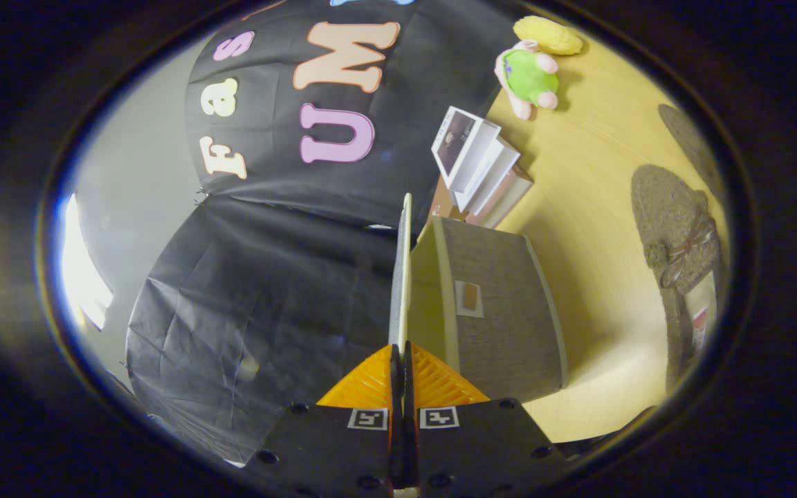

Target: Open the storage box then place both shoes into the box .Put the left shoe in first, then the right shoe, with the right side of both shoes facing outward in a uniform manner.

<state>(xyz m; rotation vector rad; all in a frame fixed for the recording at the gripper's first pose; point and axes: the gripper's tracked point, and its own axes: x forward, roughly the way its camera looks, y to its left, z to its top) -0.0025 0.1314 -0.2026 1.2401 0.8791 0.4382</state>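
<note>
The view is rolled onto its side. My gripper is shut on the thin lid of the grey fabric storage box. The lid shows edge-on, running straight ahead from between the fingers and lifted off the box body. The pale inner side of the box shows just beside the lid. Beyond the box, on the wooden table, lies a grey shoe with a bow. A second grey shoe lies farther along, partly cut off.
A stack of white and brown books or cartons stands behind the box against the black cloth wall. A green and pink plush toy and a yellow plush item lie farther back on the table.
</note>
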